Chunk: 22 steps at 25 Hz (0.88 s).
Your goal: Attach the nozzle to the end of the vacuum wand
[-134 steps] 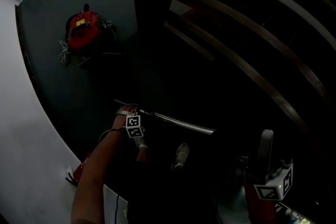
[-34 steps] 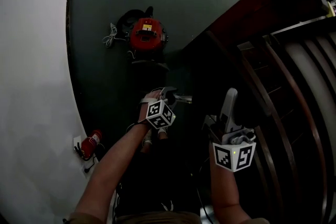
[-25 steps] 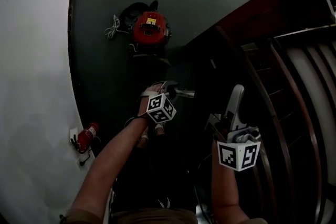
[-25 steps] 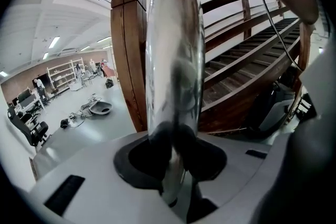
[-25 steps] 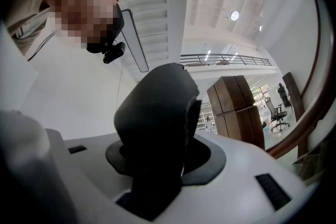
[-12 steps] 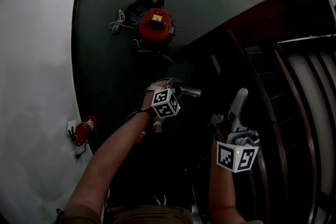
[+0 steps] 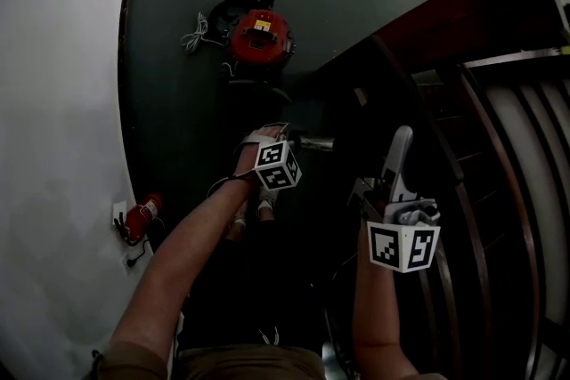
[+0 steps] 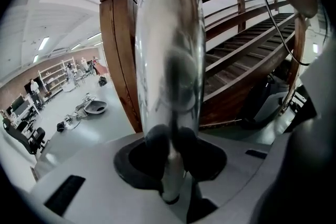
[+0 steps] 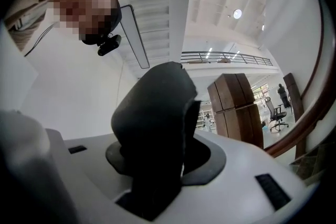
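Left gripper (image 8: pixel 169 147) clamps the wand (image 8: pixel 170 34); right gripper (image 9: pixel 157 128) clamps the nozzle (image 7: pixel 397 157). Seconds ago they were well apart; now they hover near each other. No contact yet, so alignment seems next.

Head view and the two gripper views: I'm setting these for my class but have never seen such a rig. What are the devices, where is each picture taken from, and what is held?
A person, not a robot, works here with a hand-held gripper in each hand. The head view looks down from a camera on the person's head. Each gripper view looks along that tool's own jaws. The left hand-held gripper is clamped on the shiny metal vacuum wand. The right hand-held gripper grips the grey nozzle, apart from the wand. On the dark floor sits a red canister vacuum; a wooden staircase rises at the right.
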Tool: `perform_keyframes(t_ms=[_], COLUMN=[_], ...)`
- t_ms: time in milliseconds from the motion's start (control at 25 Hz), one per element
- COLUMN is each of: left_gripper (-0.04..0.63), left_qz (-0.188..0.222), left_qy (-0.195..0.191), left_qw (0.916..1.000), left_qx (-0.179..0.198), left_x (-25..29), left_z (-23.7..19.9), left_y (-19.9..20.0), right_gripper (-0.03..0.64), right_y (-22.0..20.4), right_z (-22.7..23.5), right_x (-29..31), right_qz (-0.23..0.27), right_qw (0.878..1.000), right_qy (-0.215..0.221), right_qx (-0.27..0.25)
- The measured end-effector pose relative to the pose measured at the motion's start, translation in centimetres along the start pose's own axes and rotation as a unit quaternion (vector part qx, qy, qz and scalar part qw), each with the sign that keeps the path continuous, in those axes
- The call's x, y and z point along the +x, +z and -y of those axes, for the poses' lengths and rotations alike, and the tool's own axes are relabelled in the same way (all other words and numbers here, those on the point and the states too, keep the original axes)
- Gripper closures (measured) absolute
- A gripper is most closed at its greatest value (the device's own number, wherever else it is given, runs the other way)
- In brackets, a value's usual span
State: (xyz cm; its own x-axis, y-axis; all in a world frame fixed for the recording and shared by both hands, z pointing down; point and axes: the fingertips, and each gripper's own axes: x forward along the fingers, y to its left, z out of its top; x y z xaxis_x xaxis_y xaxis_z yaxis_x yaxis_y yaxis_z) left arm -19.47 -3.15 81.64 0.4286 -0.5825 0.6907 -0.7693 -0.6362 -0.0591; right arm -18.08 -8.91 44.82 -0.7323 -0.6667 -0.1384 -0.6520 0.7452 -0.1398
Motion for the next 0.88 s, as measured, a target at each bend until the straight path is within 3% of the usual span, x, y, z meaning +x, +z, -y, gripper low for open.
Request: perform_keyframes(t_ms=[120,320,440,640,880], left_gripper=[0.485,0.483,0.485,0.483,0.486], left_qz=[-0.002,-0.003,-0.005,0.009,-0.004], left_qy=[-0.001,-0.005,0.014,0.022,0.022], left_qw=[1.0000,0.9999,0.9998,0.9983,0.9997], left_qx=[0.003,-0.014,-0.016,-0.053,-0.013], left_x=[0.2,0.4,0.8,0.8,2.0], left_z=[0.1,0.7,0.6,0.0,0.7], left_y=[0.1,0.1,0.3,0.3,0.8], right_gripper=[0.449,0.449,0.449,0.449,0.449], right_y=[-0.2,0.1,0.0,0.1,-0.2], right_z=[0.3,-0.2,-0.3,0.3,1.7], right_x=[0.5,-1.3,-0.7,-2.1,-2.4], right_qz=[-0.016,0.032,0.010,0.033,0.036], right_qw=[1.000,0.999,0.999,0.999,0.999], right_qy=[-0.006,-0.011,0.010,-0.007,-0.003], right_qx=[0.001,-0.033,-0.031,-0.024,-0.021])
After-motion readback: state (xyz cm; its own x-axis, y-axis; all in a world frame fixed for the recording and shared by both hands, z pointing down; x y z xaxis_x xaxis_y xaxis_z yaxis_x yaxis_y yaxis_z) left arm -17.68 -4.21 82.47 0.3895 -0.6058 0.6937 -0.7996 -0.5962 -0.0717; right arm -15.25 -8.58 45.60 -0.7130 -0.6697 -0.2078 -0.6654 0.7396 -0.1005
